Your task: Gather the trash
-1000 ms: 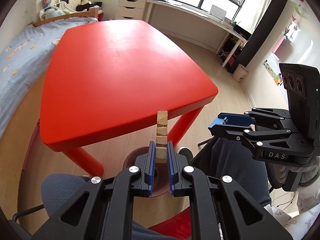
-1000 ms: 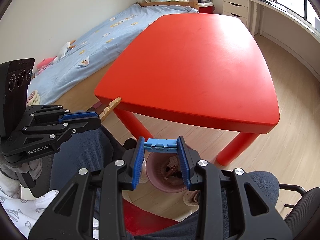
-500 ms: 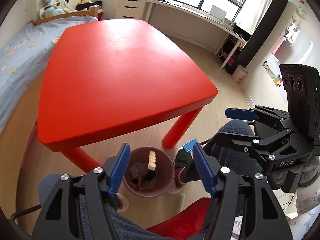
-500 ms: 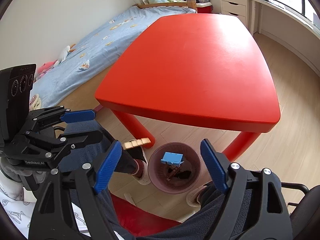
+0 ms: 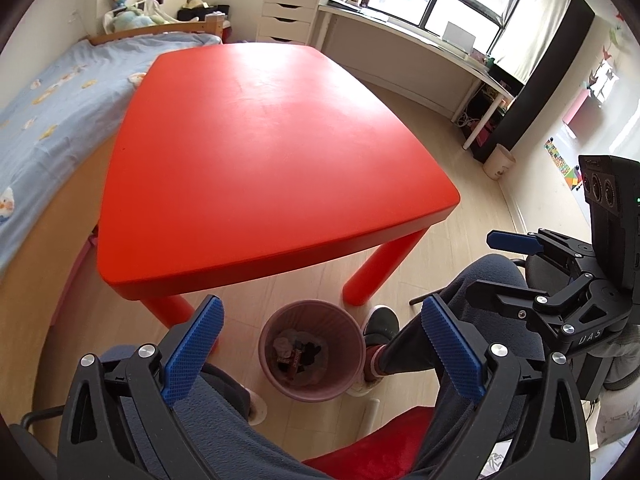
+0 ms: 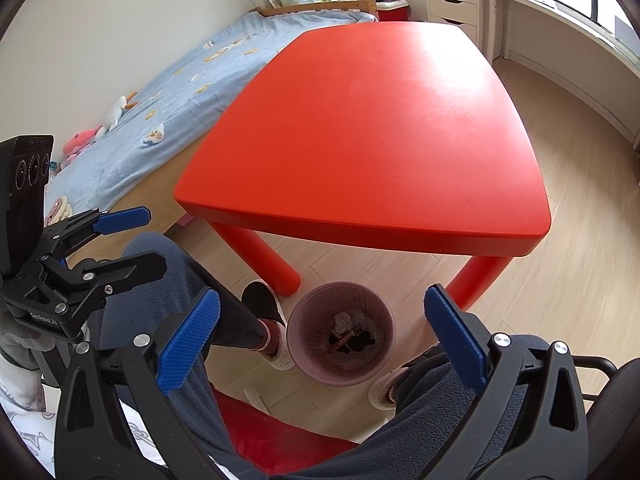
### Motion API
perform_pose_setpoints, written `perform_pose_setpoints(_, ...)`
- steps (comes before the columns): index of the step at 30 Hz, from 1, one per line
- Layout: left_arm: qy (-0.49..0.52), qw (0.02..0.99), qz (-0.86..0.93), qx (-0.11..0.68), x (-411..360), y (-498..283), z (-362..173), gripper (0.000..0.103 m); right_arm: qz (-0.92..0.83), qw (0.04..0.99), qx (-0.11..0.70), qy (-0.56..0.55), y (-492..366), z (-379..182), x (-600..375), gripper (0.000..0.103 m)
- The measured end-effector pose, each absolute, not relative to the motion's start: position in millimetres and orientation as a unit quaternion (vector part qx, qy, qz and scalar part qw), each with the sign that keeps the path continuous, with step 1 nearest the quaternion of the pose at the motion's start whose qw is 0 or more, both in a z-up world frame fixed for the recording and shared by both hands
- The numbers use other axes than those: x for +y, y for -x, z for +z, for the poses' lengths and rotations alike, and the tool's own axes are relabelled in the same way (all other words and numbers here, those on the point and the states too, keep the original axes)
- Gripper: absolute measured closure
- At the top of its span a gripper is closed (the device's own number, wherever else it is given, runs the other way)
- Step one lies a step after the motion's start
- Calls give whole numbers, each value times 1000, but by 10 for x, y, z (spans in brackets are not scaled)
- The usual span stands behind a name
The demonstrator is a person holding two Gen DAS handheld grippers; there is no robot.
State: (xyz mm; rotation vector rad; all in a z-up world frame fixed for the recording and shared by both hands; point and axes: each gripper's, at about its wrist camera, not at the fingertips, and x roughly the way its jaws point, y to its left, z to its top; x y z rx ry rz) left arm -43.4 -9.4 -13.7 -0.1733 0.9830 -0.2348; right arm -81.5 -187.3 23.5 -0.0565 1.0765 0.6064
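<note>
The trash (image 5: pixel 298 354) is lying inside the pink bin (image 5: pixel 312 384) on the floor by the red table (image 5: pixel 260 152); the left gripper (image 5: pixel 320 344) and right gripper (image 6: pixel 324 330) are hovering above it, jaws spread wide and empty, apparently positioned for dropping

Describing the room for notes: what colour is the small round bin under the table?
Pale pink round plastic bin, clearest in the right wrist view.

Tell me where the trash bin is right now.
The trash bin stands on the floor at the near edge of the red table, between its two front legs and the person's feet, low and central in both wrist views.
</note>
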Motion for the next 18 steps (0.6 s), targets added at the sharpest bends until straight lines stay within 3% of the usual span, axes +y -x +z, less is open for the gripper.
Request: perform_pose_setpoints(18, 71, 891, -99, 438, 40, 188, 73, 8, 268, 845, 461, 22, 441, 558, -1908, 3)
